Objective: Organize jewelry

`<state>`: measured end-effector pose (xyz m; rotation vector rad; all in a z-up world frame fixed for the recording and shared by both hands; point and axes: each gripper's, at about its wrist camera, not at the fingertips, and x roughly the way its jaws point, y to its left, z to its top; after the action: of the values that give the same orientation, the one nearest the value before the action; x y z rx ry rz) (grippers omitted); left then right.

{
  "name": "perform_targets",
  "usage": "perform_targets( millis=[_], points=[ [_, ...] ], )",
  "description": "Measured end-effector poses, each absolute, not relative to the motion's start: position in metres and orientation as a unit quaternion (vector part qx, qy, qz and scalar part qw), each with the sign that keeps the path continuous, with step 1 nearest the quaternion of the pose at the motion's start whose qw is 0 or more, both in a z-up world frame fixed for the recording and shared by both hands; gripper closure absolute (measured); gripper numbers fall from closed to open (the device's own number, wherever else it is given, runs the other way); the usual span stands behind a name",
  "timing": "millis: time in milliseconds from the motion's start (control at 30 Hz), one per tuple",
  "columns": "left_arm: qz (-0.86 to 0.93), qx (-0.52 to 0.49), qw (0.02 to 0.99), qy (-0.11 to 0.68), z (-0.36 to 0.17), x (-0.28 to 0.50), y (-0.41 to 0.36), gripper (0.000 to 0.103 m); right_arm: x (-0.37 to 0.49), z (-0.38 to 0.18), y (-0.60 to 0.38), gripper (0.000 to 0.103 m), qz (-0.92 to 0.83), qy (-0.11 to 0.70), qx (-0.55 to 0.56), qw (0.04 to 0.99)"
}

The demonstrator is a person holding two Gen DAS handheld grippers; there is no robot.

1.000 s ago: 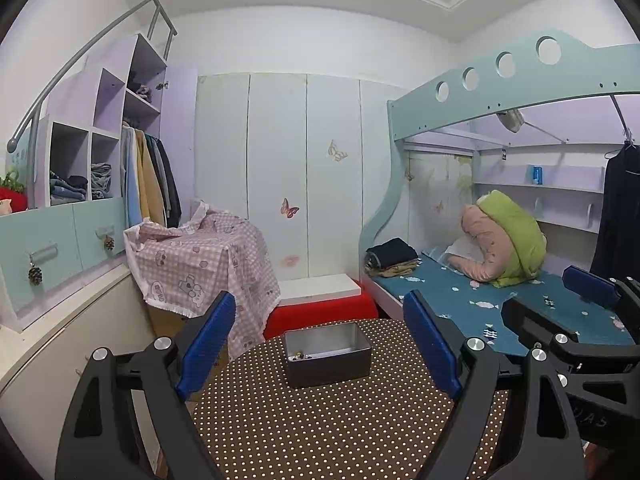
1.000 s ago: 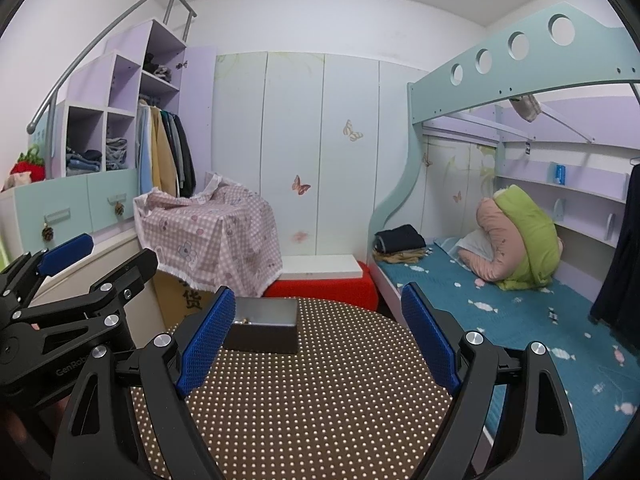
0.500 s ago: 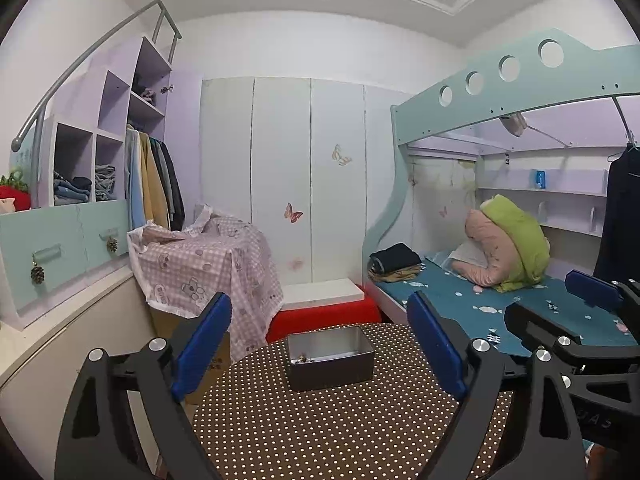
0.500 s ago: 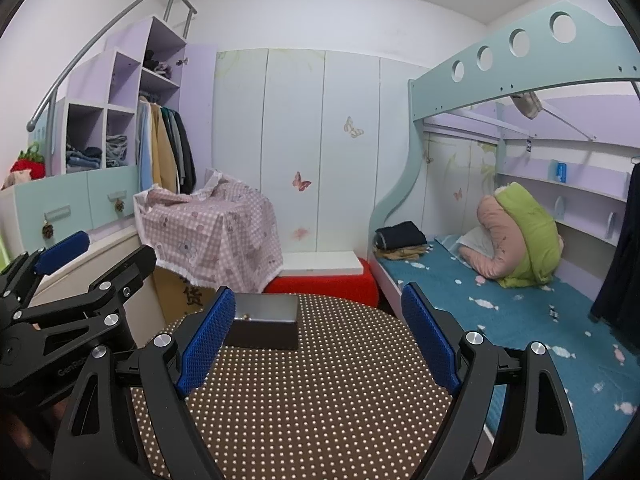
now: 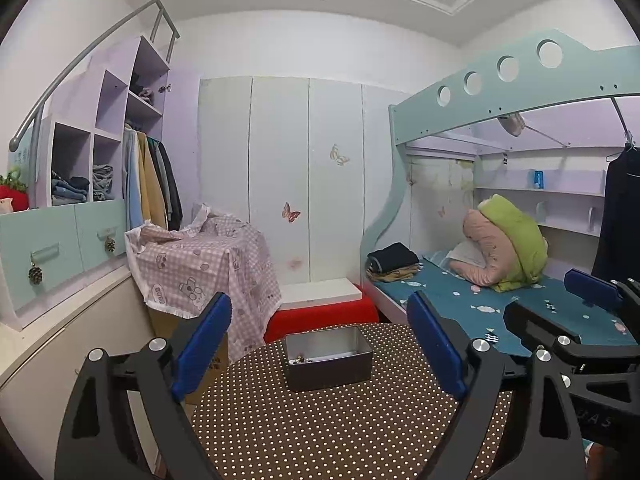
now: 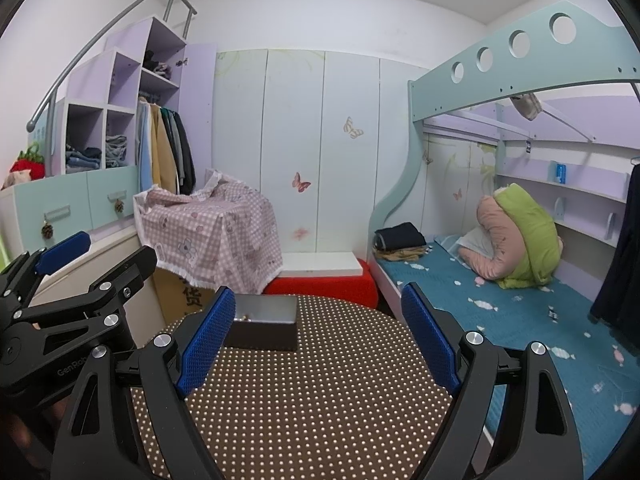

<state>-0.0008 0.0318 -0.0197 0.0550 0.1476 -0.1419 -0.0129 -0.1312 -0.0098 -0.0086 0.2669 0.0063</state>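
— Jewelry (image 5: 299,359): from the tongs outward, what do you have?

— My left gripper (image 5: 320,344) stands wide apart with nothing between its ribbed blue pads (image 5: 202,346); my right gripper (image 6: 318,340) the same, hovering over the table (image 6: 320,400). The small glinting pieces lie inside the metal box (image 5: 328,364), in its near-left corner.

— The box?

— Rectangular, open-topped, dull grey, straight-walled. It sits at the far edge of the round table, on a brown cloth with pale dots.

— Around the box?

— Beyond it a red block (image 5: 320,314) with a white slab on top; left of it a checked pink cover (image 5: 208,264); right of it the bunk bed (image 5: 500,304).
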Motion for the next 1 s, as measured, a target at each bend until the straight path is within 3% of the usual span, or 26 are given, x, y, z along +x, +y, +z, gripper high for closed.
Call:
perform_targets(
  millis=[1000],
  points=[
    [-0.072,0.029,0.994,0.075,-0.0176,0.0016,0.0310,0.016,-0.0128,-0.0118,-0.1308,0.021,0.003,0.133,-0.004,0.991]
  ],
)
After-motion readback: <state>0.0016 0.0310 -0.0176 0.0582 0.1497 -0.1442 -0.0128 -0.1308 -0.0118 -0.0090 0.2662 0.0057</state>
